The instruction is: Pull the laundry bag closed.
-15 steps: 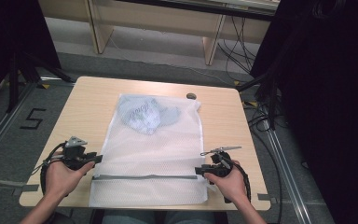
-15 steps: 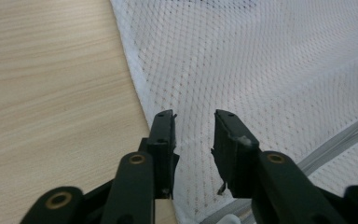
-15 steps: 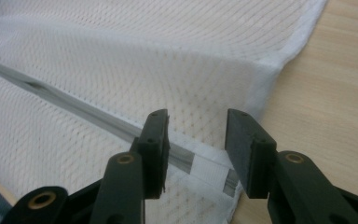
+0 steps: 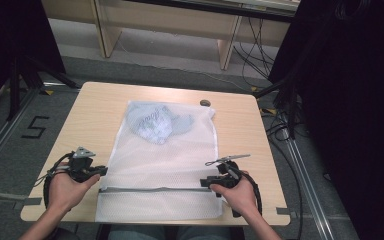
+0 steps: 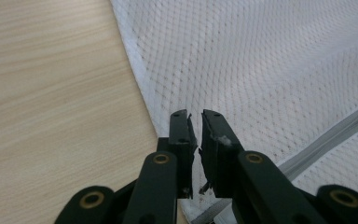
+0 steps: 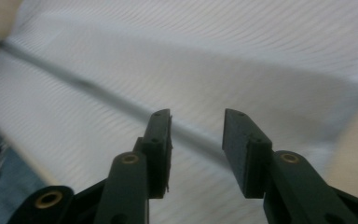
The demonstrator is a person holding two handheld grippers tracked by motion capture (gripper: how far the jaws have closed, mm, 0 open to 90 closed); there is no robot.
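Left gripper (image 5: pixel 195 122): its fingers are nearly closing, pinching the left edge of the mesh bag (image 4: pixel 165 165).
Right gripper (image 6: pixel 197 122): its fingers are standing apart, released, hovering over the bag's grey zipper (image 6: pixel 98 93).
Mesh bag: lying flat on the table (image 4: pixel 97 107), between both grippers.

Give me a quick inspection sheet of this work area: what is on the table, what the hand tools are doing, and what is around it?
Surface: light wooden table, bare wood around the bag.
Job's things: white mesh laundry bag lying flat, grey zipper across its near end; pale blue-grey garment inside at the far end.
Clutter: small dark round object by the far edge; cannot tell what it is.
Grippers: left gripper nearly closed at the bag's left edge, a narrow gap showing; right gripper open over the zipper.
Cables: black cable loops from each gripper.
Surroundings: grey floor with a "5" mark; wooden furniture legs behind.
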